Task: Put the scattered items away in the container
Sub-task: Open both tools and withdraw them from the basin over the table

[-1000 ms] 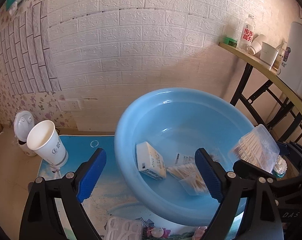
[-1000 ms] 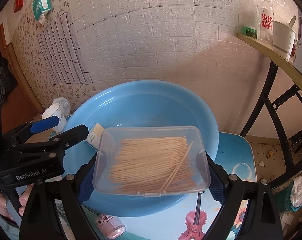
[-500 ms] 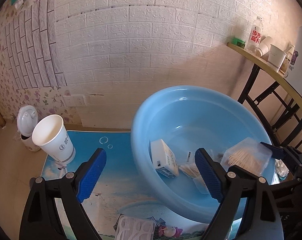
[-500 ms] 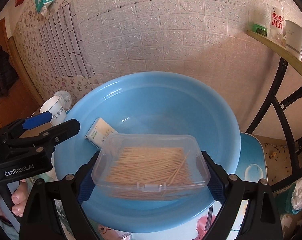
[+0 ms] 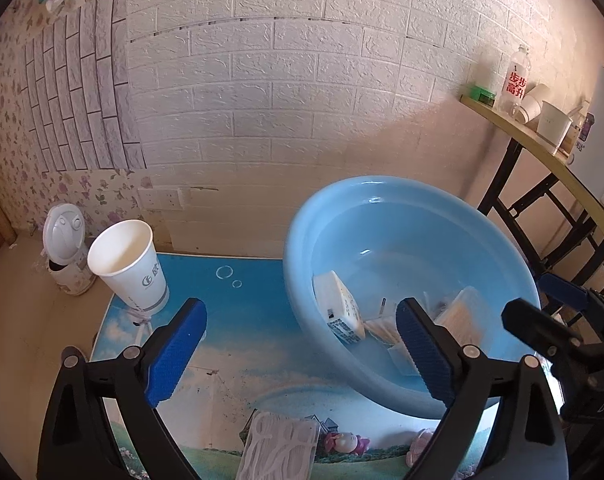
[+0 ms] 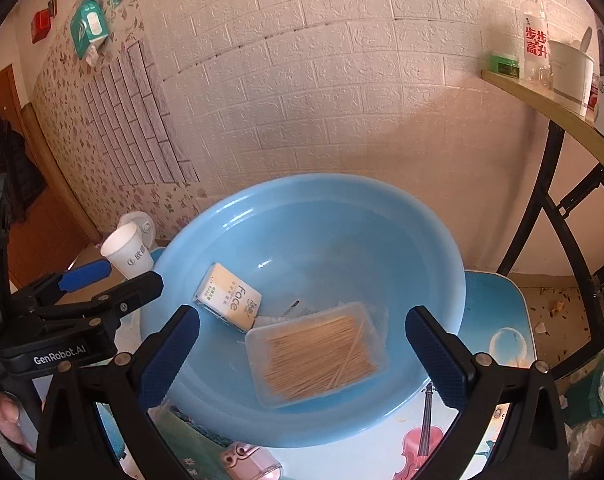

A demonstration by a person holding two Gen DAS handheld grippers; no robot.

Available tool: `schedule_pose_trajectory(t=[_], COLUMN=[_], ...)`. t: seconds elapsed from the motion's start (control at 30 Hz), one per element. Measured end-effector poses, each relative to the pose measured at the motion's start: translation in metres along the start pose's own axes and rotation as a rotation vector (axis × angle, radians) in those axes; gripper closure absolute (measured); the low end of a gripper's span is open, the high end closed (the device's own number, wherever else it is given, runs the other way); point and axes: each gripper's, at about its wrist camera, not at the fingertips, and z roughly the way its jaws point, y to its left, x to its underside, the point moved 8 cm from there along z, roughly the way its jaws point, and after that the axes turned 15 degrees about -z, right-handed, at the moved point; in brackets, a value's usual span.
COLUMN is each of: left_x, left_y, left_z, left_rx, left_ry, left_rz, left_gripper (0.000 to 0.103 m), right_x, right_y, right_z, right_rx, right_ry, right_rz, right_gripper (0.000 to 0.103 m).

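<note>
1. The right tongs [image 6: 302, 354] have just been opening and now gape wide with nothing pinched. The clear toothpick box [image 6: 316, 354] sits below and between the blue pads, lying down in the blue basin [image 6: 434, 240].
2. In the same basin, a small white carton [image 6: 227, 300] printed "Face" lies tilted just left of the toothpick box, its corner touching or nearly touching the box. There's some small stuff tucked behind them, too small to make out.
3. The left tongs [image 5: 302, 354] have also just been opening and are wide apart and empty, hovering over the near left edge of the basin and the bench [image 5: 241, 320], which has a blue sky-print top.
4. Still out on the bench: a white paper cup [image 5: 127, 266] standing upright well left of the basin, a clear pack of floss picks [image 5: 279, 446] at the near edge, and a small pink gadget [image 6: 249, 460] in front of the basin.
5. Behind the cup, a little white bin [image 5: 63, 252] sits by the wall.
</note>
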Motion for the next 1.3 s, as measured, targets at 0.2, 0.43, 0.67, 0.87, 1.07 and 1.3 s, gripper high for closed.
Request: schedule_pose_trajectory(t=[0.2, 0.43, 0.67, 0.87, 1.07, 1.3], left_x=[0.005, 0.016, 0.03, 0.05, 0.067, 0.074], left_y=[0.004, 0.011, 0.014, 0.014, 0.008, 0.003], left_z=[-0.026, -0.057, -0.088, -0.105, -0.114, -0.132], left_rx=[-0.009, -0.005, -0.002, 0.024, 0.046, 0.074], left_ry=[-0.033, -0.063, -0.104, -0.118, -0.112, -0.123], left_rz=[-0.011, -0.032, -0.018, -0.024, -0.016, 0.014], left_gripper=[0.003, 0.001, 0.0, 0.0, 0.0, 0.0], right_x=[0.0, 0.01, 0.036, 0.06, 0.069, 0.098], right_y=[0.004, 0.019, 0.043, 0.051, 0.048, 0.055], right_z=[-0.032, -0.074, -0.1, -0.114, -0.132, -0.12], right_rx=[0.038, 0.103, 0.102, 0.065, 0.187, 0.081], right_ry=[-0.044, -0.092, -0.124, -0.107, -0.104, -0.005], right_rz=[-0.035, -0.133, -0.164, -0.11, -0.104, 0.02], right_gripper=[0.0, 0.0, 0.0, 0.0, 0.0, 0.0])
